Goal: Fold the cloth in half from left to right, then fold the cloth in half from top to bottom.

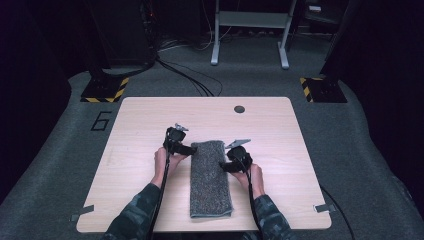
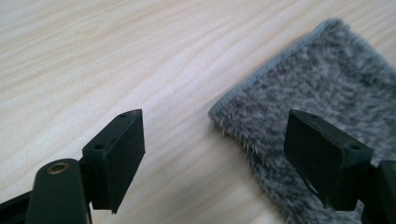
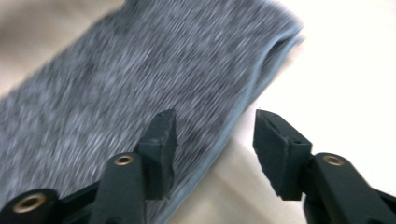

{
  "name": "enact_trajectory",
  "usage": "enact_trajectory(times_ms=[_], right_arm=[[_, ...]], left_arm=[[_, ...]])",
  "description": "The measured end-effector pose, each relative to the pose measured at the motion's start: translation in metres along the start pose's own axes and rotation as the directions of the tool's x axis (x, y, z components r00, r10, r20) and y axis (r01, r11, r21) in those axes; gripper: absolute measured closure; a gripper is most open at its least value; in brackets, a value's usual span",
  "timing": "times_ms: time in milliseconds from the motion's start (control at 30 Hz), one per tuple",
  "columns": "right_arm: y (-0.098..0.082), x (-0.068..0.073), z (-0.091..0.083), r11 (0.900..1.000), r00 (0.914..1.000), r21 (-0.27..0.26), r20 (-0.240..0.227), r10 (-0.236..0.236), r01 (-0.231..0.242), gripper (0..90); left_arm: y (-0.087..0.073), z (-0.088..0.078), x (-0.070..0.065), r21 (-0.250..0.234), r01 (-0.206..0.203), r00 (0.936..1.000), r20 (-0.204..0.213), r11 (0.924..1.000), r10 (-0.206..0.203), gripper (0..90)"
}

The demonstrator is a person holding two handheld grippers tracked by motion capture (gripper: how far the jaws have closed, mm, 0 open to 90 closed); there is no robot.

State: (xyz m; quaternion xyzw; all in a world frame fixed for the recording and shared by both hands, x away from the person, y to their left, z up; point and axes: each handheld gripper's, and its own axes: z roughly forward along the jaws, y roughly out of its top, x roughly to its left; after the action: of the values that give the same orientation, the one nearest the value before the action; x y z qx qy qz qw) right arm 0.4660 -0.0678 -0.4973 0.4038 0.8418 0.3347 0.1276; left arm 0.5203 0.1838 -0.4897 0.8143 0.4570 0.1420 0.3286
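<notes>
The left gripper [image 1: 192, 149] is sitting at the far left corner of the grey towel [image 1: 210, 180], its jaws wide open and holding nothing. The folded towel is lying in the middle of the wooden table [image 1: 140, 125]. The right gripper [image 1: 224, 167] is sitting at the towel's right edge, jaws open too. Nothing is blocking them.

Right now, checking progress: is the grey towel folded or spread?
Folded: the towel lies as a narrow strip, with doubled layers at its edge.
</notes>
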Motion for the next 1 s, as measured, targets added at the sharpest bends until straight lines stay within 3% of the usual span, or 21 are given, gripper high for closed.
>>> enact_trajectory(times_ms=[167,333,567,633,733,867,1000], right_arm=[[0.026,-0.014,0.008,0.997,0.9981,-0.047,0.010,0.061,-0.060,42.2],[0.040,-0.026,0.025,0.995,0.9943,-0.006,0.048,0.095,-0.095,39.5],[0.043,-0.036,0.043,0.990,0.9900,0.034,0.049,0.133,-0.134,40.4],[0.043,-0.034,0.047,0.989,0.9891,0.050,0.051,0.138,-0.141,45.2],[0.043,-0.033,0.048,0.992,0.9927,0.048,0.049,0.110,-0.113,55.1],[0.043,-0.030,0.048,0.994,0.9943,0.048,0.044,0.097,-0.099,74.6],[0.042,-0.030,0.048,0.992,0.9934,0.051,0.005,0.115,-0.115,85.2]], left_arm=[[0.003,0.005,-0.003,0.023,-0.003,0.9999,0.012,0.9997,0.003,20.3],[0.003,0.016,-0.004,0.039,0.014,0.9995,0.027,0.9991,-0.015,20.7],[0.004,0.022,-0.007,0.052,0.002,0.9995,0.031,0.9986,-0.004,23.5],[0.005,0.023,-0.010,0.057,0.001,0.9994,0.035,0.9984,-0.003,26.6],[0.005,0.026,-0.012,0.073,-0.013,0.9991,0.041,0.9973,0.010,31.7],[0.006,0.028,-0.018,0.069,-0.039,0.9987,0.036,0.9968,0.036,45.4],[0.006,0.029,-0.022,0.063,-0.068,0.9969,0.044,0.9957,0.065,63.0]])
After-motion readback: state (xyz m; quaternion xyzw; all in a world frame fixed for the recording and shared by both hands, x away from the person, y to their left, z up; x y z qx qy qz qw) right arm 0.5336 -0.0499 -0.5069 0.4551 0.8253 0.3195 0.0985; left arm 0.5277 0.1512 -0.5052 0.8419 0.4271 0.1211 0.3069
